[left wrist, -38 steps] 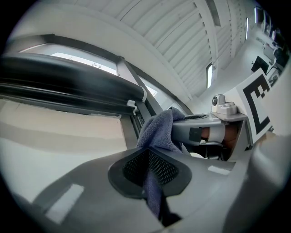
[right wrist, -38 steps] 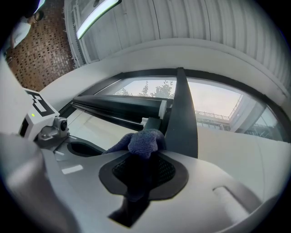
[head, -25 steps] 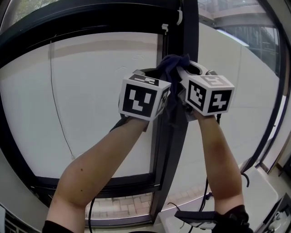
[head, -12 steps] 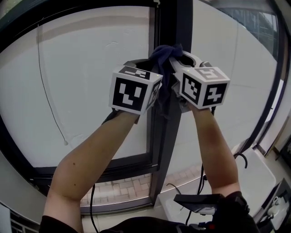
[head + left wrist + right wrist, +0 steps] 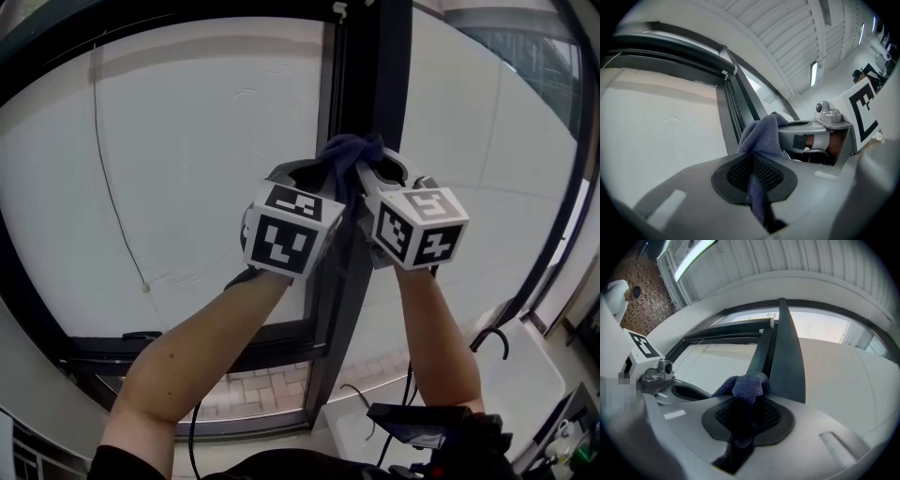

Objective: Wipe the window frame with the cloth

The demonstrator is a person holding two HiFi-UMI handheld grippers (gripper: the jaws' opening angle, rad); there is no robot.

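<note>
Both tools raised side by side at the dark metal window frame (image 5: 373,75). Left gripper (image 5: 754,178): jaws closed tight on a fold of the dark blue terry cloth (image 5: 761,133). Right gripper (image 5: 744,420): jaws likewise clamped on the same cloth. The bunched cloth sits between the two jaw tips, against the frame's upright

Dark frame (image 5: 370,112) runs straight up the middle, with a blue cloth (image 5: 345,155) bunched right against its upright. Low at the right there's a white ledge (image 5: 530,380), a black cable (image 5: 494,339) looping at its edge.
</note>
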